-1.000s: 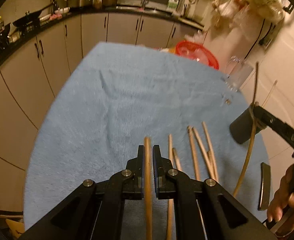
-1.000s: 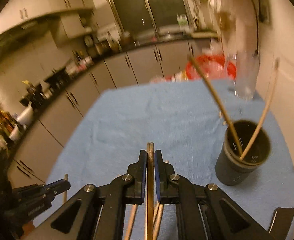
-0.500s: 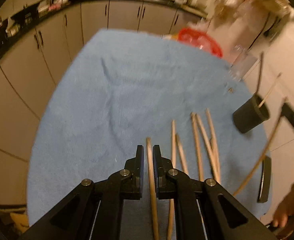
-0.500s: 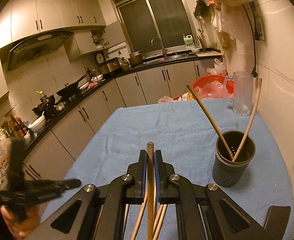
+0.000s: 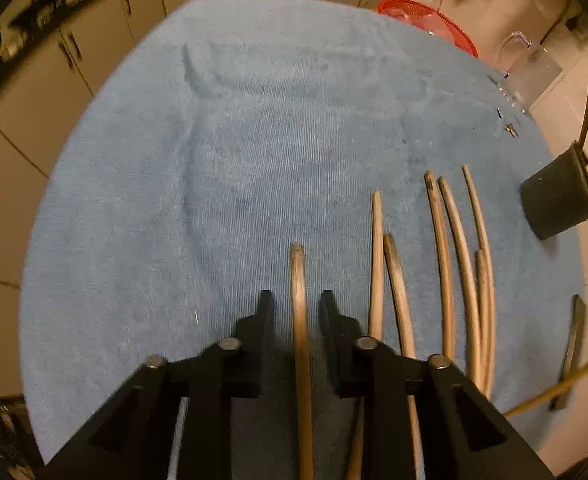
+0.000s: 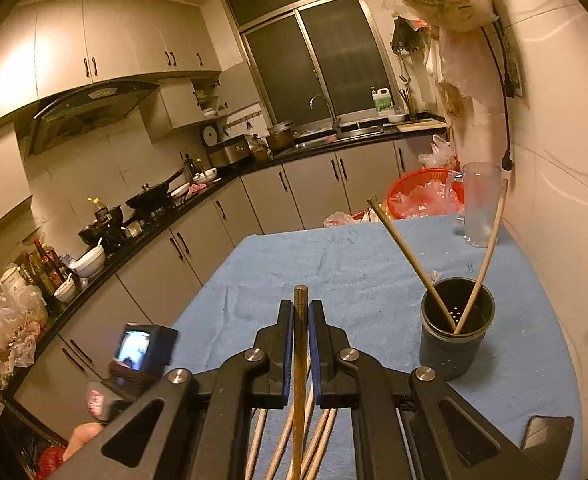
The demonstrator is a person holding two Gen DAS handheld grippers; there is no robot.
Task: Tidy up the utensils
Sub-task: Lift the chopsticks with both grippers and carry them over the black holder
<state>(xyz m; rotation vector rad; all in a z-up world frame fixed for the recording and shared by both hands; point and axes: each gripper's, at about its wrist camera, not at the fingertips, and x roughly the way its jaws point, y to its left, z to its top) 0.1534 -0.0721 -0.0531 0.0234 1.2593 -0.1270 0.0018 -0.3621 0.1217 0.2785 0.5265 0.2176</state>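
Note:
My left gripper is open above the blue towel, its jaws standing apart on either side of a wooden chopstick that lies on the towel. Several more chopsticks lie to its right. My right gripper is shut on a chopstick and holds it raised over the towel. A black utensil holder with two chopsticks leaning in it stands at the right; it also shows in the left wrist view.
A clear glass mug and a red basket stand at the table's far end. A dark flat object lies at the near right edge. Kitchen cabinets and counter run along the left. The wall is close on the right.
My left gripper has opened and let go of its chopstick, which now lies on the towel. My right gripper has risen with its chopstick, back from the holder.

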